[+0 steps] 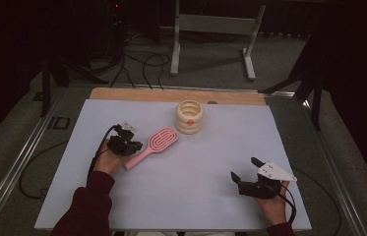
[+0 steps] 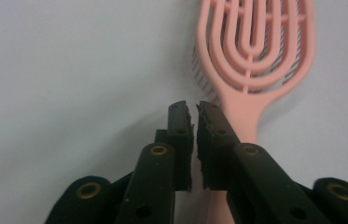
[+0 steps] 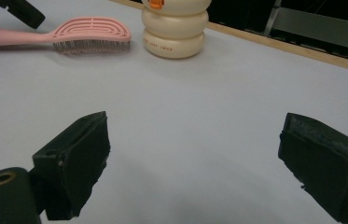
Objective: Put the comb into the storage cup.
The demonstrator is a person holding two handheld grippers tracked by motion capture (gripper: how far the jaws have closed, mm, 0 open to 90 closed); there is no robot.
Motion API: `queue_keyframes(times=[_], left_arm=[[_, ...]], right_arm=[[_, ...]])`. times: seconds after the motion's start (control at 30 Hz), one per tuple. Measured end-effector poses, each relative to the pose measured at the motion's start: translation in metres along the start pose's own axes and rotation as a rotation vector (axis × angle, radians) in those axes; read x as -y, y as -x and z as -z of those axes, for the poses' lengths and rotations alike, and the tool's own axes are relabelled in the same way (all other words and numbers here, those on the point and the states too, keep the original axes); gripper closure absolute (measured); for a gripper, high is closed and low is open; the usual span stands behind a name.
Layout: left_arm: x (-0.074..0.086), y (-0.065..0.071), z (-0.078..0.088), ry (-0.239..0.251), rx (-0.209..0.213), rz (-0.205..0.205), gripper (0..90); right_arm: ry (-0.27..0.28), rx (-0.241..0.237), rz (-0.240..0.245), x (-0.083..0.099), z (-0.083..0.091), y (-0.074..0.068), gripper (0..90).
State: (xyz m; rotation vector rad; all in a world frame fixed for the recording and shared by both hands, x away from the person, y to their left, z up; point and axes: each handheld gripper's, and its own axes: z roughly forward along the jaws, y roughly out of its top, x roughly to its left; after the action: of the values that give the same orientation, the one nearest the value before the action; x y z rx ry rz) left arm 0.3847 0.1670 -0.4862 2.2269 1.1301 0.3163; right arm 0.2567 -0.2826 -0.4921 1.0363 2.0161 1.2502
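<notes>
So, operator, this is how your table stood at that moment.

Left gripper: your left gripper (image 2: 194, 109) sat low over the table at the handle end of the brush. Its jaws were nearly together, with only a thin slit between the pads, and they gripped nothing; the handle ran beneath the right-hand jaw in the left gripper view, not between the two.

Right gripper: your right gripper (image 1: 244, 168) rested near the table's front right corner in your hand (image 1: 273, 204), its jaws spread wide with bare sheet between them. It held nothing.

Brush: the pink plastic hairbrush with a slotted oval head (image 1: 154, 144) lay flat on the sheet, left of centre, with its head toward the cup and its handle toward your left hand (image 1: 106, 161). In the right gripper view its bristles (image 3: 90, 46) faced down onto the sheet.

Cup: the cream ribbed round cup with an orange mark on its side (image 1: 189, 117) stood upright just beyond the brush head, close to it; whether they touched could not be told.

Surface: the pale blue-grey sheet (image 1: 186, 187) covered the table, with a strip of bare wooden board (image 1: 137, 94) along its far edge.
</notes>
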Motion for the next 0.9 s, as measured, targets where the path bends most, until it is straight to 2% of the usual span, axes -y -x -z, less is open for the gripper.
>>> queue_keyframes(times=[0.17, 0.27, 0.37, 0.47, 0.5, 0.57, 0.63, 0.77, 0.9], left_arm=[[-0.001, 0.001, 0.017, 0.110, -0.030, 0.017, 73.0], [0.002, 0.004, 0.028, 0.193, -0.036, 0.014, 65.6], [0.008, 0.009, 0.039, 0.262, -0.063, 0.002, 58.2], [0.016, 0.010, 0.048, 0.318, -0.061, 0.028, 48.0], [0.018, 0.010, 0.051, 0.327, -0.068, 0.034, 41.1], [0.025, 0.010, 0.056, 0.349, -0.078, 0.041, 36.7], [0.032, 0.011, 0.060, 0.364, -0.099, 0.045, 28.2], [0.049, 0.016, 0.068, 0.376, -0.129, 0.032, 15.8], [0.062, 0.018, 0.073, 0.394, -0.130, 0.023, 10.9]], right_arm=[[0.004, -0.003, 0.000, 0.000, 0.000, 0.000, 8.4], [0.005, -0.004, 0.001, 0.000, 0.000, 0.000, 8.4], [0.008, -0.005, 0.004, 0.000, 0.000, 0.000, 8.4], [0.011, -0.007, 0.002, 0.000, 0.000, 0.000, 8.4], [0.012, -0.009, 0.003, -0.001, 0.000, 0.000, 8.3], [0.017, -0.008, 0.007, -0.001, 0.001, 0.000, 8.3], [0.023, -0.013, 0.009, -0.002, 0.001, 0.000, 8.3], [0.024, -0.020, 0.007, -0.003, 0.001, 0.000, 8.4], [0.030, -0.026, 0.006, -0.003, 0.000, 0.000, 8.4]])
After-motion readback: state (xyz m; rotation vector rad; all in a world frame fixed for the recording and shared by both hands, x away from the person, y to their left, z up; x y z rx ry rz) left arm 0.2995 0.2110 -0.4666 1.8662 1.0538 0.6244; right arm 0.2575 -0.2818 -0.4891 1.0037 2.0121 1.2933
